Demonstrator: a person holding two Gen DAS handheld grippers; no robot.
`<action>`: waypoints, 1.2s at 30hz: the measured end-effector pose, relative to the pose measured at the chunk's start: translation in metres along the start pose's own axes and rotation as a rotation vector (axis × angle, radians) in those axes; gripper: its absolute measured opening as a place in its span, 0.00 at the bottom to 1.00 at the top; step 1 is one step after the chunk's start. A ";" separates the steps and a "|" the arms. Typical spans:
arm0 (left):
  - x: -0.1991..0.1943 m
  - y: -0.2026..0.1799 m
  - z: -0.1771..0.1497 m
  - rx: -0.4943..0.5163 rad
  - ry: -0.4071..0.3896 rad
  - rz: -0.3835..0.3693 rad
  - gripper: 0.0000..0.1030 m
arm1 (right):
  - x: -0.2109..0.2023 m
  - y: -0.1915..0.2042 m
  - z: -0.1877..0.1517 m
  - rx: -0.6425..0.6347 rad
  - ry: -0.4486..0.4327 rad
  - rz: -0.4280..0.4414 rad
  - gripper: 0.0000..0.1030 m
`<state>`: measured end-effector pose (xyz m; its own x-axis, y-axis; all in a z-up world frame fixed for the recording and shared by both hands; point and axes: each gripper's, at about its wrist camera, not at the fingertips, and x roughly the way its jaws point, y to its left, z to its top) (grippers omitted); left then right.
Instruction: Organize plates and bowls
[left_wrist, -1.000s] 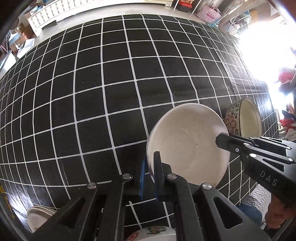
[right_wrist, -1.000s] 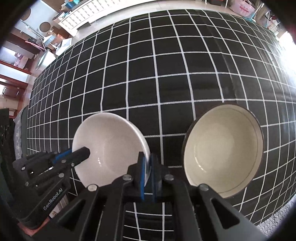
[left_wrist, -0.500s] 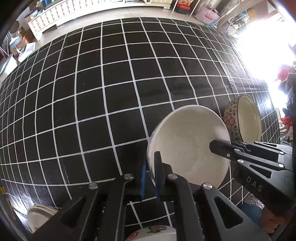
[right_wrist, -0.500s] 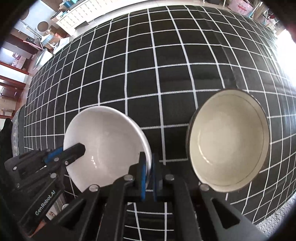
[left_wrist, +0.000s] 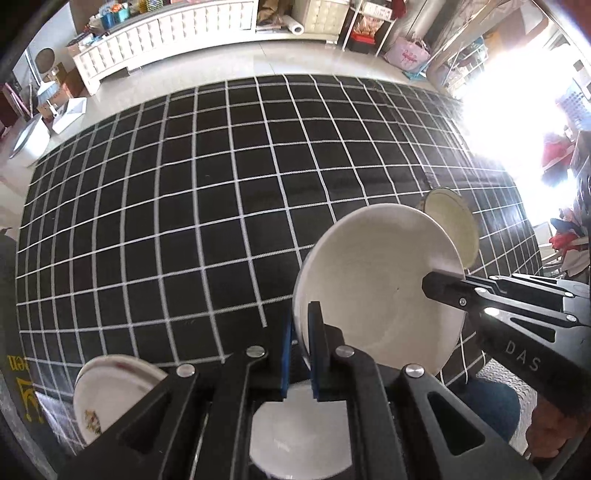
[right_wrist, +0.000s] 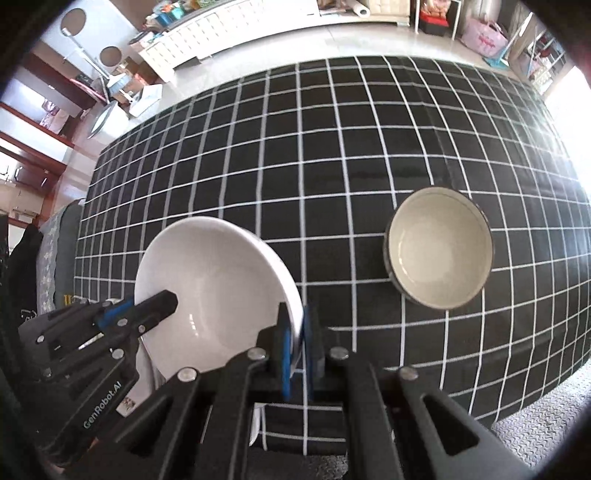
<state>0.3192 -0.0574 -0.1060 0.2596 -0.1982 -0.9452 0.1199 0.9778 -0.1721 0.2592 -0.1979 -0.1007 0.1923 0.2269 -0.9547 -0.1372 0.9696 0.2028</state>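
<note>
A plain white bowl (left_wrist: 373, 284) (right_wrist: 214, 288) hangs in the air over the black checked tablecloth (left_wrist: 184, 221), held by both grippers. My left gripper (left_wrist: 303, 332) is shut on its near-left rim. My right gripper (right_wrist: 298, 332) is shut on the opposite rim; it shows in the left wrist view as a black arm (left_wrist: 480, 299) at the bowl's right edge. A cream bowl with a dark outside (right_wrist: 439, 247) (left_wrist: 454, 218) rests on the cloth to the right, partly hidden behind the held bowl in the left wrist view.
Below the held bowl another white dish (left_wrist: 299, 435) sits at the table's near edge. A flower-patterned plate (left_wrist: 107, 395) lies at the near left. A white cabinet (left_wrist: 166, 33) and shelves stand beyond the table. Someone's leg in blue cloth (left_wrist: 491, 410) shows at lower right.
Both grippers have risen with the white bowl, lifting it off the cloth and drawing it toward the near edge. The table looks farther away and the near-edge dishes have come into view.
</note>
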 end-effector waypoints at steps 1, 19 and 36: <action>-0.006 0.001 -0.004 -0.003 -0.007 0.000 0.06 | -0.003 0.003 -0.002 -0.006 -0.004 0.000 0.08; -0.021 0.024 -0.104 -0.041 0.016 0.038 0.07 | 0.028 0.065 -0.052 -0.059 0.067 -0.013 0.08; 0.006 0.021 -0.139 -0.009 0.054 0.123 0.08 | 0.048 0.078 -0.069 -0.123 0.080 -0.059 0.08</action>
<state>0.1904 -0.0282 -0.1541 0.2199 -0.0729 -0.9728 0.0813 0.9951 -0.0562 0.1911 -0.1180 -0.1461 0.1261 0.1575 -0.9794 -0.2471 0.9612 0.1228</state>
